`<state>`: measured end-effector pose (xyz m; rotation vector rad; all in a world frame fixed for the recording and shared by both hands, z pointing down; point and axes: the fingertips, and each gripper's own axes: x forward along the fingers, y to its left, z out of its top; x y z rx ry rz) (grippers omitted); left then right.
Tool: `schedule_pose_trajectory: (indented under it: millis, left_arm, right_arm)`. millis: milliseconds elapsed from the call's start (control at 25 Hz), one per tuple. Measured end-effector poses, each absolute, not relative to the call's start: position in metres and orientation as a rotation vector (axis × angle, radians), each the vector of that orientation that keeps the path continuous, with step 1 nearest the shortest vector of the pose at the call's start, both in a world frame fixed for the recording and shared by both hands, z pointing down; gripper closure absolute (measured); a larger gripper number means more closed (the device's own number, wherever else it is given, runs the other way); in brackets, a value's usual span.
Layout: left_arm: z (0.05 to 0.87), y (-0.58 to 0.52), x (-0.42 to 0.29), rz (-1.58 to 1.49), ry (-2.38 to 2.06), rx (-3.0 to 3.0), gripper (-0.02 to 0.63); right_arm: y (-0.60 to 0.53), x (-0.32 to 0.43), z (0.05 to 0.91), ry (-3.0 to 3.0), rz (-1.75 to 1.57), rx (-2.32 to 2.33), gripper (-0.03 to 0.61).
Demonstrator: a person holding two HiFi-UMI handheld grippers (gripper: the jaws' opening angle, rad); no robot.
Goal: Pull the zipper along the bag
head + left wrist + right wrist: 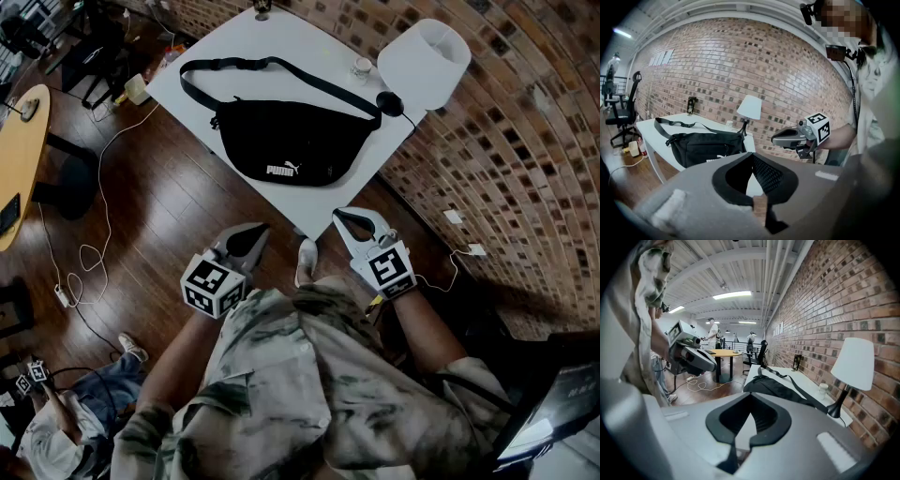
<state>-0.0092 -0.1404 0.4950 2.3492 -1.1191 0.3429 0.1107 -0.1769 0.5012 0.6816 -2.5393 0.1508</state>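
Your left gripper (pixel 255 232) is fully closed, the jaw tips meeting, with nothing between them. Your right gripper (pixel 346 218) is likewise closed and holds nothing. You hold both close to your body over the wooden floor (pixel 169 206), short of the table's near edge. Neither touches the bag.

The bag (pixel 286 141) lies flat near the middle of the white table (pixel 253 42), closer to the near edge than the far one. It is a black waist bag of half-moon outline, its curved lower edge turned toward you. A white logo (pixel 283 170) sits low on the near face. The fabric looks smooth and lightly filled.

Its black strap (pixel 272 66) loops out over the far side of the table, running from the bag's left end round to its right end. The zipper's slider is too small to make out in any view.

A white lamp (pixel 424 54) stands at the table's far right corner. A small cup (pixel 362 67) sits just to its left.
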Motion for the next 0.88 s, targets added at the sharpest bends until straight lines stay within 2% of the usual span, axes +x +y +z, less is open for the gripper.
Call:
schedule_pose_trajectory:
  millis: [200, 320, 600, 880]
  left_arm:
    - [0.53, -0.245, 0.037, 0.462, -1.179, 2.342, 0.606]
    - [0.556, -0.282, 0.052, 0.582, -1.207, 2.33, 0.563]
    - [0.622, -0.333, 0.068, 0.886, -1.233, 2.283, 0.5]
    - [0.665, -0.359, 0.067, 1.16, -1.218, 2.281, 0.492]
  right_arm:
    - [-0.289, 0.125, 0.54, -2.511, 0.026, 0.591, 0.572]
    - [-0.329, 0.122, 0.563, -2.489, 0.054, 0.568, 0.572]
    - [-0.376, 0.107, 0.615, -2.4, 0.129, 0.507, 0.572]
    - [-0.388, 0.1, 0.656, -2.274, 0.228, 0.502, 0.572]
